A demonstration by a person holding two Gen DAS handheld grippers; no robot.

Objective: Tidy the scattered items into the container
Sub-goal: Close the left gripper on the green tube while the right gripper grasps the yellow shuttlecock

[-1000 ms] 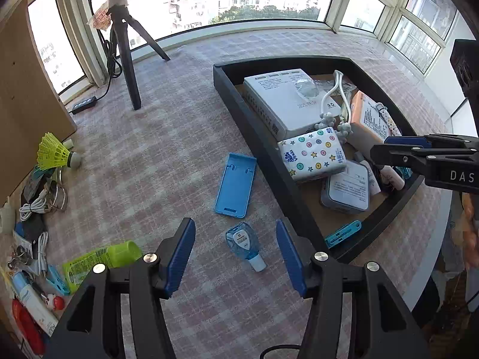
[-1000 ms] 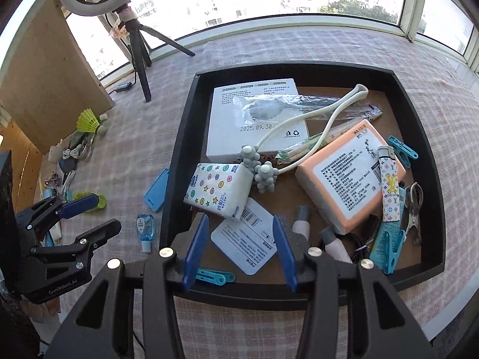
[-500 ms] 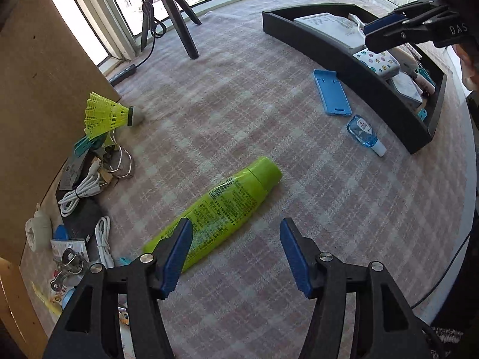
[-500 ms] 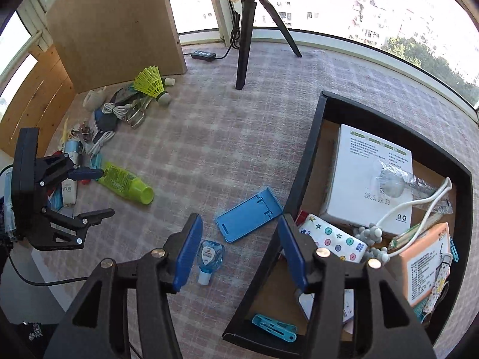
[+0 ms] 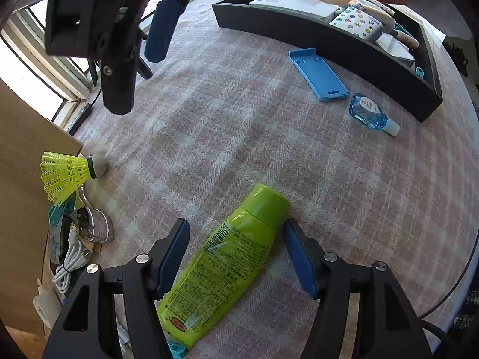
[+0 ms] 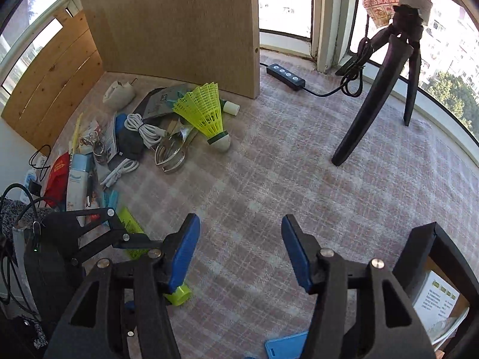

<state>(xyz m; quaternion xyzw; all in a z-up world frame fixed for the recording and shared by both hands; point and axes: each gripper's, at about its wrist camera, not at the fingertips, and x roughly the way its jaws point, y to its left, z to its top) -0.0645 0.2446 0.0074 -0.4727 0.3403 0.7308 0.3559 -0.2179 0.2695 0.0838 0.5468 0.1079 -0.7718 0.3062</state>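
The lime-green bottle is lying flat on the checked cloth, cap end pointing toward the black tray, label side up (barcode and tiny print showing). Nearer the tray there's a blue phone stand lying flat and a small clear-blue bottle on its side just beside the tray wall.

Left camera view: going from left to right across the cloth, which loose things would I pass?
Shuttlecock → green bottle, lying between the open left tongs → blue phone stand → small blue bottle.
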